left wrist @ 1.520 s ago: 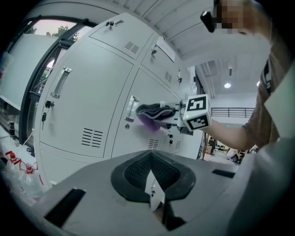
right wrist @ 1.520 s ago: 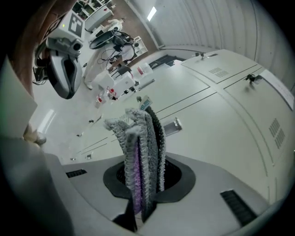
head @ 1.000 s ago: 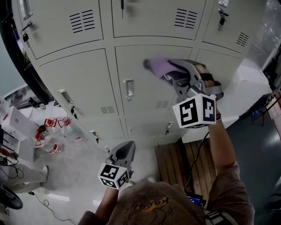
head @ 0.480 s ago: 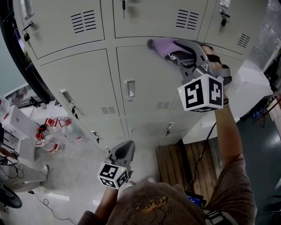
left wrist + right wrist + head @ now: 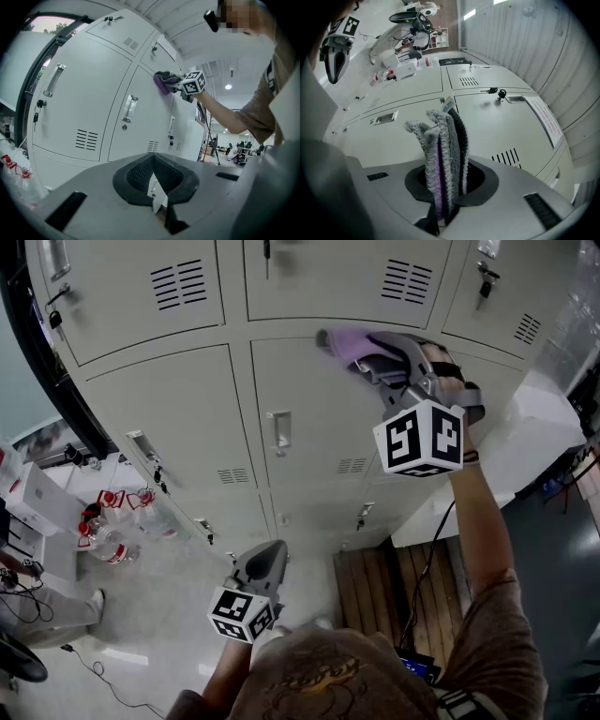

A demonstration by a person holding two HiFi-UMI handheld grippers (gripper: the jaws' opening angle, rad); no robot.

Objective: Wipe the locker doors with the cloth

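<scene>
Right gripper view: cloth [image 5: 443, 154] pinched between the fingers [image 5: 482, 183].

The head view looks steeply down from above the person onto the locker doors [image 5: 309, 418] and floor [image 5: 159, 615]. The left gripper view sits low and well back, looking up along the left claw [image 5: 153, 161] at those same doors. The right gripper view sits near them, looking along the right claw [image 5: 447, 176] past its cloth [image 5: 440, 140]; the left claw shows far off.
</scene>
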